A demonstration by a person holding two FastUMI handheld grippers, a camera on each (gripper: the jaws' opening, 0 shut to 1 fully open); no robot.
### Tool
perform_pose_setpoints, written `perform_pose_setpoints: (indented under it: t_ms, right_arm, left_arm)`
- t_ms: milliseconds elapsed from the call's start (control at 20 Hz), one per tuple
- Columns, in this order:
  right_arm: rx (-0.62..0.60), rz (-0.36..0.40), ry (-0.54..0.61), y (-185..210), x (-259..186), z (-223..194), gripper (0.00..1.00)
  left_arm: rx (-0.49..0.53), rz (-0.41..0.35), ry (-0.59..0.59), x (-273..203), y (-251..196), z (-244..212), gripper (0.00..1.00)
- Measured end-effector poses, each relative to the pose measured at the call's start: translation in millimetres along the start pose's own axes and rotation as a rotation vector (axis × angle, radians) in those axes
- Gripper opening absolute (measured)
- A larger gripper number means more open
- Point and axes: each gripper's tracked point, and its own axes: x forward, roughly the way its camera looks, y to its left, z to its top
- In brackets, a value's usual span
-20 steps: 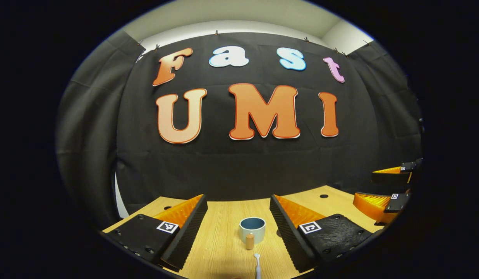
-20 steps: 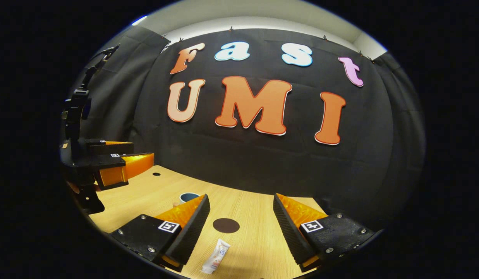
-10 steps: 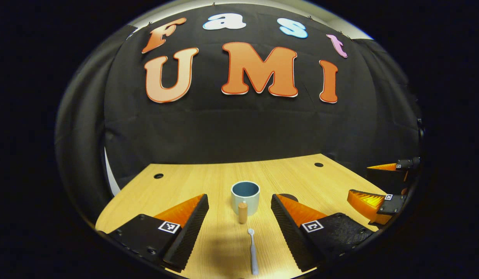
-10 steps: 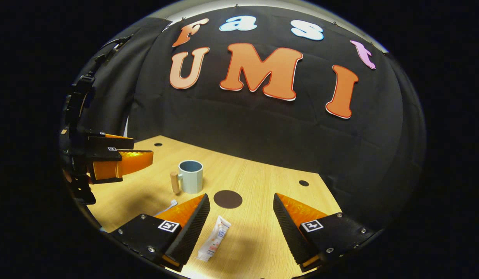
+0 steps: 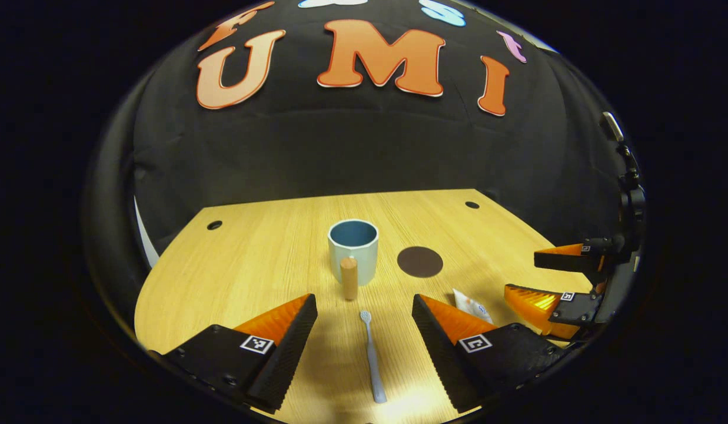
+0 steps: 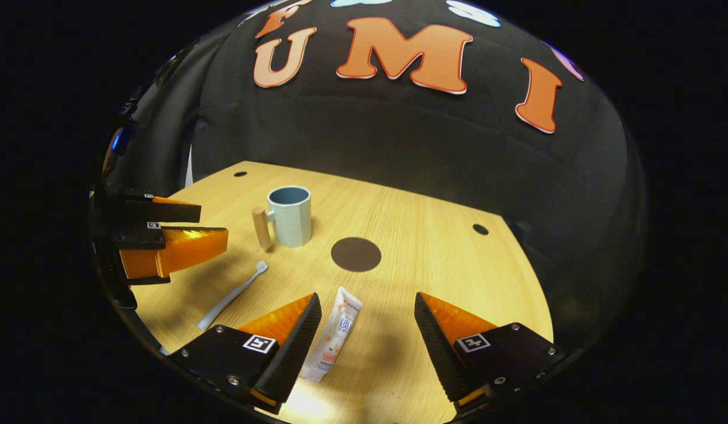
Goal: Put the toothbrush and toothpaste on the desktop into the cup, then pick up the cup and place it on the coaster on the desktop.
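Left gripper view has the left gripper (image 5: 364,335) nearest, its jaws spread wide and empty above the tabletop (image 5: 252,265). The toothbrush (image 5: 372,359) lies flat in the gap between the fingers, bristle end pointing away toward the cup (image 5: 353,250). That lineup looks deliberate: lowering and closing would likely catch the handle. Just past the brush head stands the cup, upright and empty, its wooden handle (image 5: 349,278) facing the camera. To its right and a little apart lies the dark round coaster (image 5: 419,261), bare.

Right gripper view shows the right gripper (image 6: 366,330) equally wide open with nothing held. The toothpaste (image 6: 333,335) lies flat on the wood, close against the inner edge of its left finger rather than centred, so a sideways correction is probably needed before closing. Beyond the tube sits the coaster (image 6: 356,254), then the cup (image 6: 289,215) to its left.

Neither item is in the cup yet, so the task appears to be at its first pick-ups.

Pale wood grain covers the tabletop, with small dark holes near its far edge. Black cloth closes off the booth behind it.
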Motion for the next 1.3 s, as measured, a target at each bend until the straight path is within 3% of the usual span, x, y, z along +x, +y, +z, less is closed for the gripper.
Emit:
perform_pose_setpoints:
  t_ms: [150, 550, 650, 900, 1050, 1200, 1250, 1300]
  right_arm:
    - [0.021, 0.048, 0.062, 16, 15, -24, 0.92]
    - [0.012, 0.053, 0.16, 24, 39, -51, 0.81]
    - [0.016, 0.052, 0.185, 26, 44, -57, 0.73]
    - [0.049, 0.091, 0.222, 41, 51, -76, 0.65]
    - [0.087, 0.108, 0.22, 46, 56, -76, 0.55]
    - [0.089, 0.109, 0.198, 45, 57, -74, 0.45]
    - [0.085, 0.11, 0.193, 46, 57, -73, 0.43]
    - [0.082, 0.113, 0.187, 47, 58, -72, 0.37]
  left_arm:
    - [-0.003, 0.01, 0.076, 12, 5, -22, 0.98]
    - [-0.039, 0.003, 0.238, 25, 0, -51, 0.99]
    - [-0.028, 0.007, 0.284, 29, -7, -64, 0.99]
    - [-0.016, 0.017, 0.385, 40, -19, -88, 0.98]
    - [-0.028, 0.027, 0.4, 40, -18, -86, 0.87]
    - [-0.028, 0.05, 0.371, 41, -13, -80, 0.86]
    - [-0.036, 0.061, 0.364, 44, -9, -76, 0.72]
    - [-0.042, 0.066, 0.357, 45, -6, -70, 0.66]
